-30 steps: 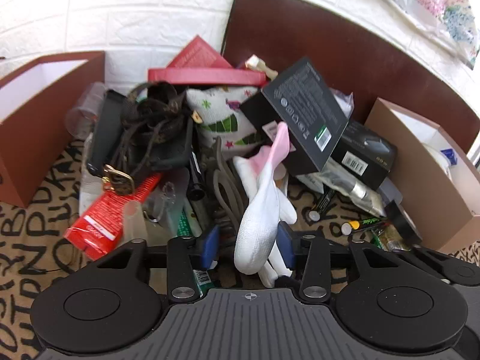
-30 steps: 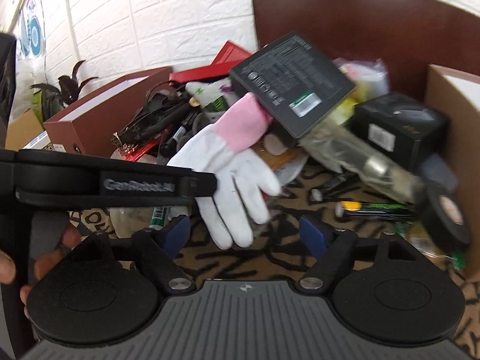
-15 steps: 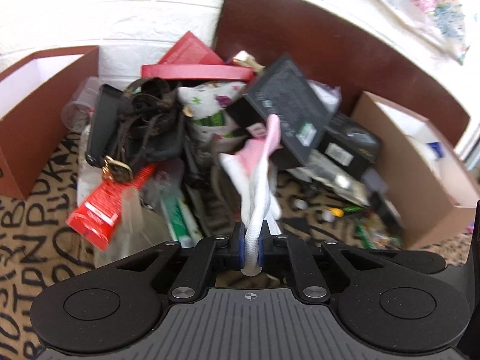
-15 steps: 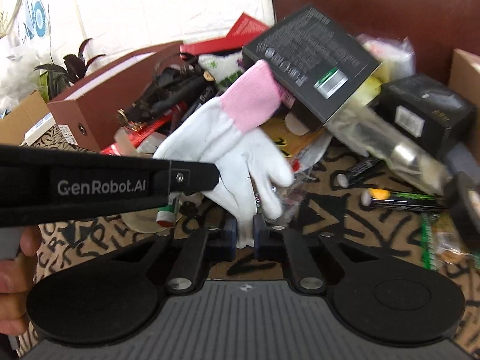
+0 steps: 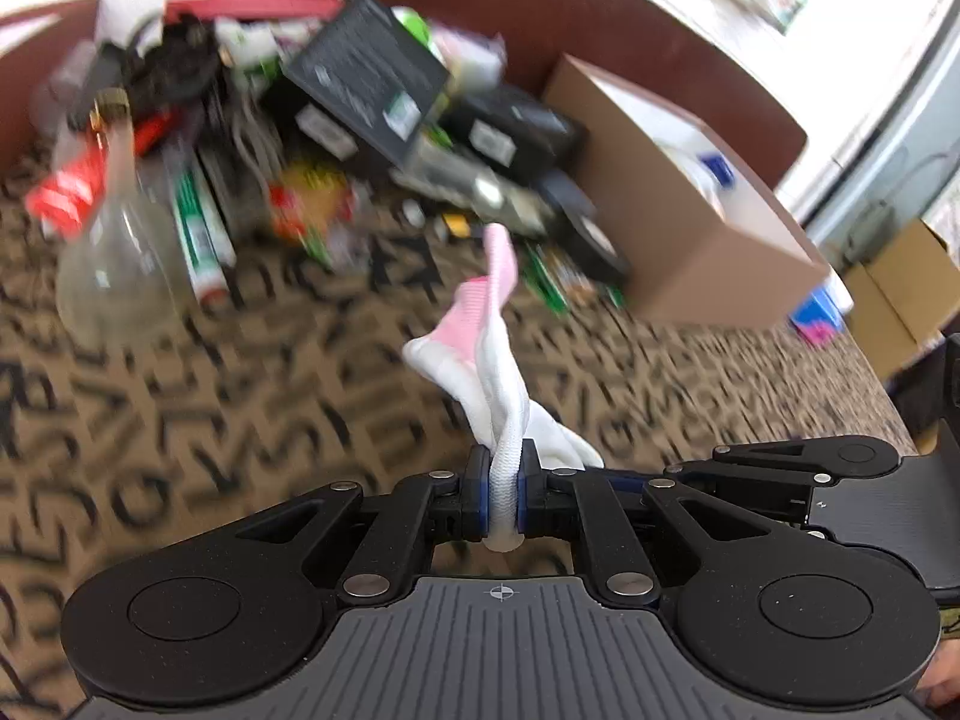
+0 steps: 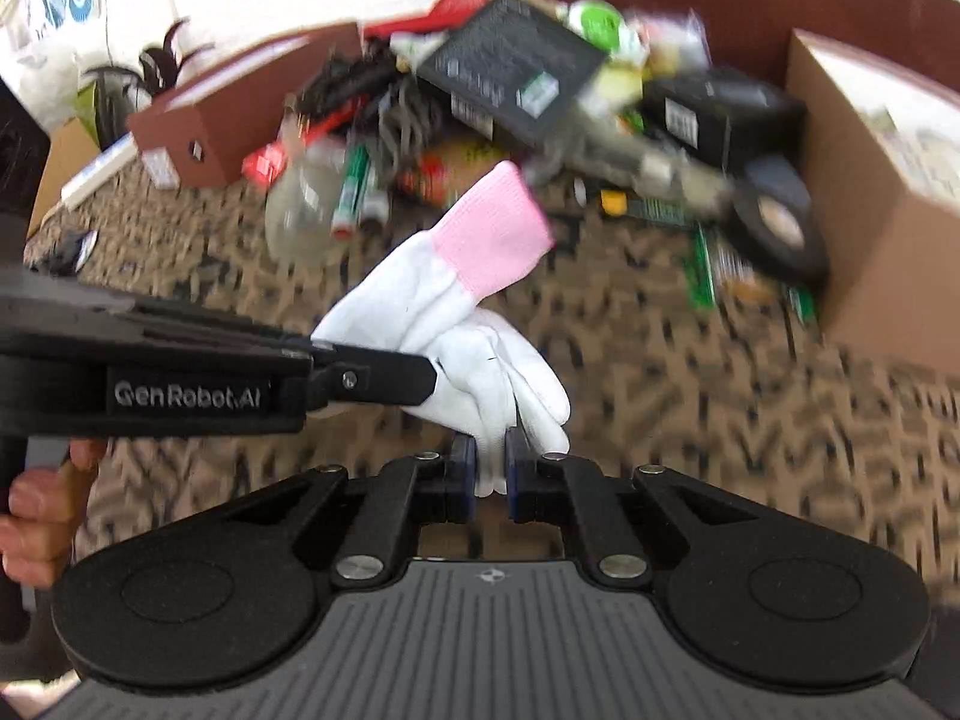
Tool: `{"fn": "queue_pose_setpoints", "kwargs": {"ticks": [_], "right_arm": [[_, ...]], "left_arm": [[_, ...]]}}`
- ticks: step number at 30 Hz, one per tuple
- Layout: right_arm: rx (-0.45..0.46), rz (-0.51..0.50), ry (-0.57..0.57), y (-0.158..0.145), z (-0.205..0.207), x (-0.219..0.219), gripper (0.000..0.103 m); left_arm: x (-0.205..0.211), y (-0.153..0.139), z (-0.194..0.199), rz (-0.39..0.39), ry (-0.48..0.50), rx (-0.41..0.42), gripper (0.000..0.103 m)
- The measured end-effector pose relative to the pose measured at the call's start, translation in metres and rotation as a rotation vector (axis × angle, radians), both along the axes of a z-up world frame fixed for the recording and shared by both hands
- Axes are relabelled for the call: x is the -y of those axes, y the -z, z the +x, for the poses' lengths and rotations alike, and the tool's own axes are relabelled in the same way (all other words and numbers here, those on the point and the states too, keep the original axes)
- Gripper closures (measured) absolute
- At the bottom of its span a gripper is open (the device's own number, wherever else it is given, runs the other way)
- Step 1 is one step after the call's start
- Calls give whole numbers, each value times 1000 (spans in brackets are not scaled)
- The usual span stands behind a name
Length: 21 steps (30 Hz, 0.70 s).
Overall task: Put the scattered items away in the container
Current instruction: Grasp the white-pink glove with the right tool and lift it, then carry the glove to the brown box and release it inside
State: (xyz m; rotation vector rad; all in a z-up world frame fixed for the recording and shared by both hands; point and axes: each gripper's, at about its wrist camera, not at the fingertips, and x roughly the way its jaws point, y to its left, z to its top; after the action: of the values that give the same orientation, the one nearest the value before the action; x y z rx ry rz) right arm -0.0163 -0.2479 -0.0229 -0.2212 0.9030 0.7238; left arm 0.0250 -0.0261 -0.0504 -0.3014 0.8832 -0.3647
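Both tools are clenched on the white glove (image 6: pixel 474 354): the left tool (image 5: pixel 503 492) pinches one edge, the right tool (image 6: pixel 487 468) its fingertips. Held between them, it hangs clear of the bench (image 5: pixel 240 396), probably so it stays flat for the box (image 5: pixel 690 222) at two o'clock.

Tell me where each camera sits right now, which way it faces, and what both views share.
Left wrist: on the left gripper, angled down along its fingers at the table clutter and brown box; the right gripper's fingers show at right.
Right wrist: on the right gripper, angled down at the same clutter; the left gripper and a hand show at left.
Shared: the white glove, pinched by both.
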Motion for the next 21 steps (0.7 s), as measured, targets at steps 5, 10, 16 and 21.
{"fn": "queue_pose_setpoints", "kwargs": {"ticks": [5,10,16,21], "right_arm": [[-55,-17,-39,10,-25,15,83],[-25,7,-46,5,-31,21,56],[-4,50,-11,2,-18,27,41],[-25,65,23,13,0,25,39]], "left_arm": [[5,13,-21,45,10,-41,64],[-1,11,-25,77,-54,-29,40],[6,10,-12,107,-67,-19,29],[11,19,-3,116,-9,-57,67]]}}
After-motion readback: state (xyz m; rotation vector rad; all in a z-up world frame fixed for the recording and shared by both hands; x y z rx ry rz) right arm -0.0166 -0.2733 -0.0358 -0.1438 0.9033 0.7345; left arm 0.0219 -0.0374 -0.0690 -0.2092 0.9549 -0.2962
